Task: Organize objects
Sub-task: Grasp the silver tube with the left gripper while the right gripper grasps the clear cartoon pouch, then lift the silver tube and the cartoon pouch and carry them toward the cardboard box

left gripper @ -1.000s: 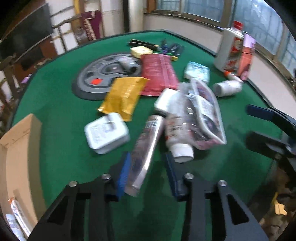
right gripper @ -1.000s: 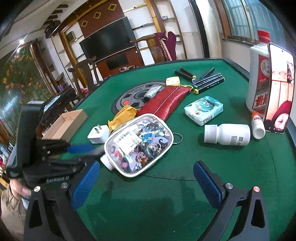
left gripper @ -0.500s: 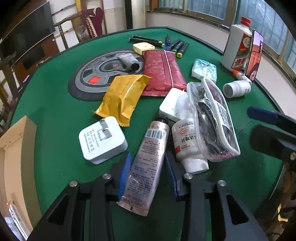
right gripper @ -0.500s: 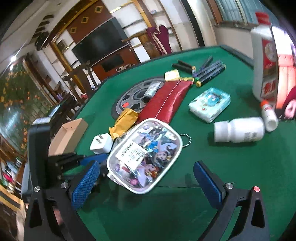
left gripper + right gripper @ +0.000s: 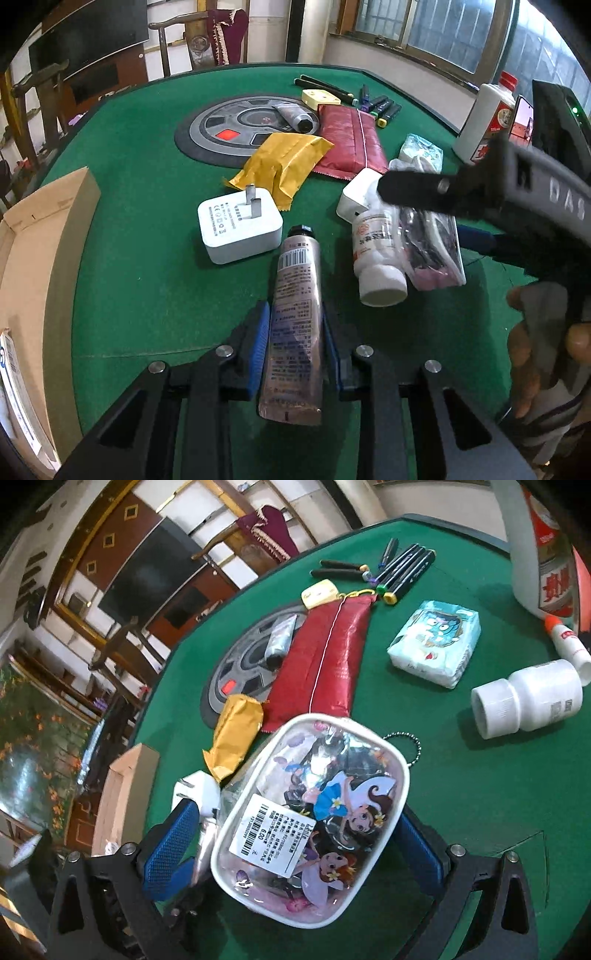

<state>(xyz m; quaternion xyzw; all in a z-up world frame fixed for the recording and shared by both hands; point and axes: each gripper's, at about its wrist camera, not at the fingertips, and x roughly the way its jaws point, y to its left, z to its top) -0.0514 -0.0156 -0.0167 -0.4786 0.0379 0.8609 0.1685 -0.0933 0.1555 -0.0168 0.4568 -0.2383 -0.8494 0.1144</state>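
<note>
The left tool point(image 5: 293, 349) is closing on a silver squeeze tube point(image 5: 293, 325); the right tool point(image 5: 291, 843) straddles a clear cartoon-printed pouch point(image 5: 314, 812), jaws wide. The open cardboard box point(image 5: 40, 236) at far left holds little; most clutter remains on the green counter point(image 5: 140, 280).

Background only: green felt desk point(image 5: 140, 280), round grey panel point(image 5: 236, 127) set in its middle. Dark TV screen point(image 5: 155, 566) on the wall behind, wooden chair with maroon cloth point(image 5: 225, 31) beside it, windows point(image 5: 436, 29) right.
</note>
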